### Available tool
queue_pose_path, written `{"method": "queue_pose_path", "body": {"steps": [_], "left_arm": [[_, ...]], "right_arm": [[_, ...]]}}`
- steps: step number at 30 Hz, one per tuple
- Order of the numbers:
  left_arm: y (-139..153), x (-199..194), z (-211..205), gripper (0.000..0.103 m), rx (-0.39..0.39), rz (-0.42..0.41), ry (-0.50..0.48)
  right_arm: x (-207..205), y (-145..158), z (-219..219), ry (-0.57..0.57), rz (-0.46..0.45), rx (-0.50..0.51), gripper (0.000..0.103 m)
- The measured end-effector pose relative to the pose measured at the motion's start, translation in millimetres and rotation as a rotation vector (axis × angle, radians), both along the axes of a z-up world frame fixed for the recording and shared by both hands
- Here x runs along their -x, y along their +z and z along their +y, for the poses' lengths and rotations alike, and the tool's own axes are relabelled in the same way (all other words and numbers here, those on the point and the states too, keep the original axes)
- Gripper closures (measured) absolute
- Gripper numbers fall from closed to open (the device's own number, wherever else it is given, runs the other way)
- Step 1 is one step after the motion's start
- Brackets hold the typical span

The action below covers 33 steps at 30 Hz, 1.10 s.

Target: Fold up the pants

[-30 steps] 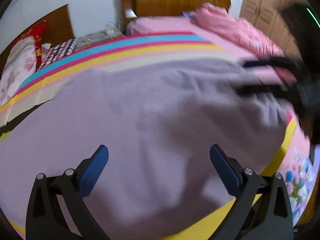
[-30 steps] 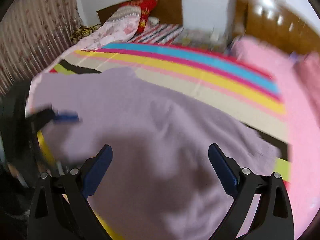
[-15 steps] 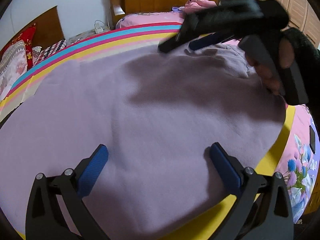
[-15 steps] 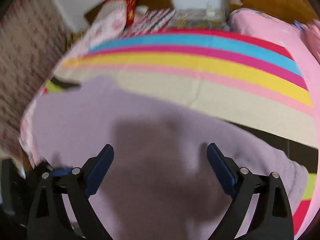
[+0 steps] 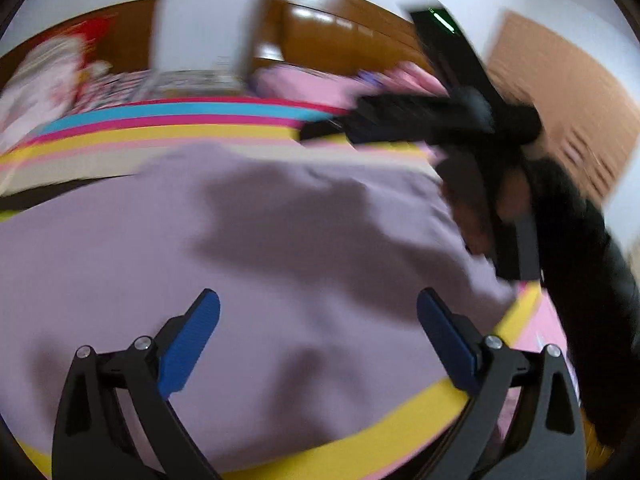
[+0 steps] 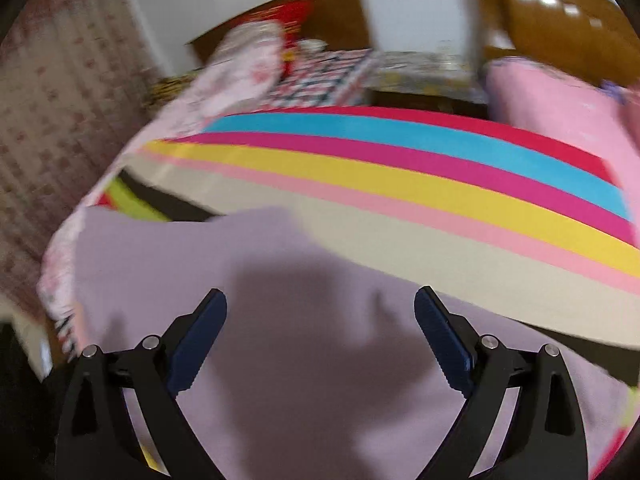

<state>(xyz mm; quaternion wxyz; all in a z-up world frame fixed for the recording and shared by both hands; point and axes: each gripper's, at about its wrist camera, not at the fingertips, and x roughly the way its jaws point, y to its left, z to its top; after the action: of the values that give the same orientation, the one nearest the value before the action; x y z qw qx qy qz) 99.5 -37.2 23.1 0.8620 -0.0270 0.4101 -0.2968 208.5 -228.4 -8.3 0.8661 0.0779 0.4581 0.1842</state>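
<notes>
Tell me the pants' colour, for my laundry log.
Plain pale lilac pants; clearest in the right wrist view.

Plain lilac fleece pants (image 6: 280, 380) on a bedsheet (image 6: 400, 168) striped red, blue, magenta, yellow, pink, cream; black hand-held gripper (image 5: 318, 334), blue pads (image 5: 188, 340).

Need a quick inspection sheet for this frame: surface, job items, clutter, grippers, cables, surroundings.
Surface: bed with striped sheet.
Job's things: lilac pants spread flat on the sheet, lightly wrinkled; fold state unclear, frames blurred.
Clutter: floral pillow and checked cloth at the far end; pink bedding alongside.
Grippers: left gripper open over the pants, holding nothing; right gripper open over the pants, holding nothing.
Cables: nothing seen.
Surroundings: wooden headboard, white wall, patterned curtain.
</notes>
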Motion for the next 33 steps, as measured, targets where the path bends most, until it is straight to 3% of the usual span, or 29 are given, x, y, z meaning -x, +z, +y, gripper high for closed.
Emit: {"method": "queue_pose_path", "body": {"steps": [3,6,8,11,15,16,19,21,25,27,29,31,33], "left_arm": [[-3,-15,54,0.004,0.024,0.031,0.157],[-27,-25,95,0.004,0.036,0.126,0.254],[-34,-21,103,0.004,0.040,0.099,0.241],[-32,-9,105,0.004,0.030,0.071,0.212],[-16,-2,155,0.004,0.210,0.030,0.236],[-13,-2,171,0.004,0.247,0.016,0.260],[-4,12,253,0.004,0.341,-0.063,0.444],[-2,33,312,0.003,0.361,-0.099,0.636],[-22,72,435,0.002,0.456,-0.020,1.035],[-34,94,475,0.002,0.495,0.027,1.136],[-41,118,498,0.002,0.464,0.052,1.219],[-45,127,506,0.002,0.445,0.058,1.225],[-51,140,511,0.002,0.448,0.074,1.211]], "right_arm": [[-32,-8,57,0.083,0.025,-0.019,0.012],[-70,-23,107,0.151,0.079,-0.043,0.012],[-73,-39,131,0.177,0.108,-0.012,0.008],[-84,-49,144,0.188,0.052,0.067,0.005],[-69,-34,138,0.005,0.020,0.200,0.006],[-64,-28,145,0.012,-0.011,0.217,0.006],[-46,-6,211,0.157,-0.136,0.268,0.006],[-26,-1,282,0.327,-0.205,0.293,0.006],[20,-14,417,0.659,-0.294,0.357,0.007],[42,-28,477,0.779,-0.340,0.417,0.008],[51,-41,522,0.861,-0.350,0.456,0.023],[53,-51,548,0.886,-0.338,0.493,0.032],[44,-56,567,0.867,-0.322,0.516,0.033]]}}
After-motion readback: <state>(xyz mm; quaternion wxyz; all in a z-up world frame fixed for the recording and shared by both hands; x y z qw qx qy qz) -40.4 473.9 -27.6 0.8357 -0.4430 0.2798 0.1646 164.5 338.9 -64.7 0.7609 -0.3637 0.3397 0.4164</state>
